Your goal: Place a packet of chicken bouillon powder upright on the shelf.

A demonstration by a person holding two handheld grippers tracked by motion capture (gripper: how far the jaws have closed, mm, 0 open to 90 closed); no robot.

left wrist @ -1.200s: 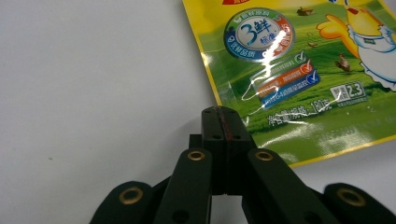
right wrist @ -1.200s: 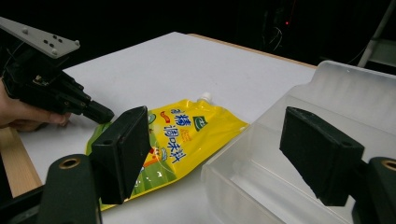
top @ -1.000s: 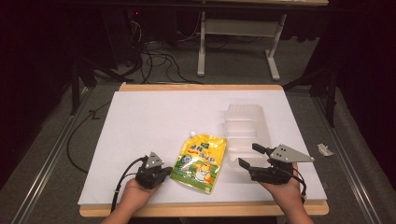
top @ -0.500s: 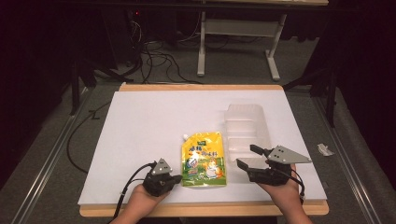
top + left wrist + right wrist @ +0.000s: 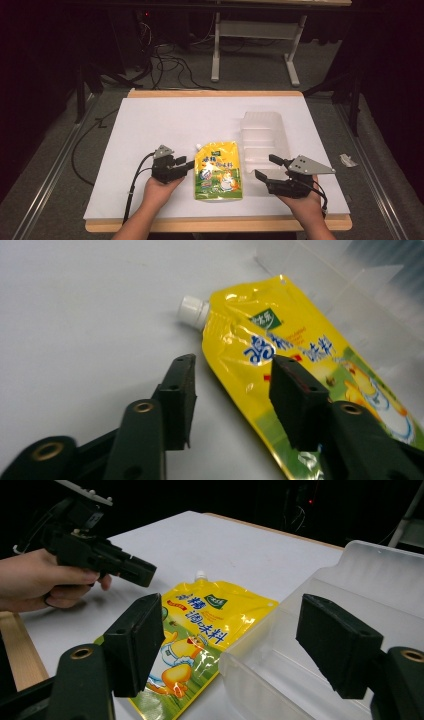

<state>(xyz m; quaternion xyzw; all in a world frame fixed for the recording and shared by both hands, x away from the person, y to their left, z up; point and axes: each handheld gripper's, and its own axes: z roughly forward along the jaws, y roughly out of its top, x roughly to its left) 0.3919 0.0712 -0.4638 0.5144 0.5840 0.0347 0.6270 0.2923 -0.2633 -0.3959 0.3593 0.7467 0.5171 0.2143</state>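
Observation:
A yellow spouted pouch [image 5: 218, 170] lies flat on the white table top [image 5: 165, 120], its white cap [image 5: 192, 310] pointing away from the person. My left gripper [image 5: 189, 164] is open at the pouch's left edge. In the left gripper view the left gripper [image 5: 234, 367] has one jaw over bare table and the other over the yellow pouch [image 5: 300, 355]. My right gripper [image 5: 265, 167] stands open to the right of the pouch. In the right gripper view the right gripper [image 5: 232, 625] has jaws spread wide, framing the pouch [image 5: 200, 625] and the near corner of the clear tray [image 5: 350, 580].
A clear plastic compartment tray [image 5: 262, 135] sits just right of the pouch, touching or nearly touching its edge. The other hand and the left gripper [image 5: 142, 574] show far left in the right gripper view. A wooden table edge [image 5: 215, 224] runs along the front.
The left gripper has moved forward along the pouch's left side to its upper edge. The pouch has turned from tilted to nearly straight. The right gripper has barely shifted.

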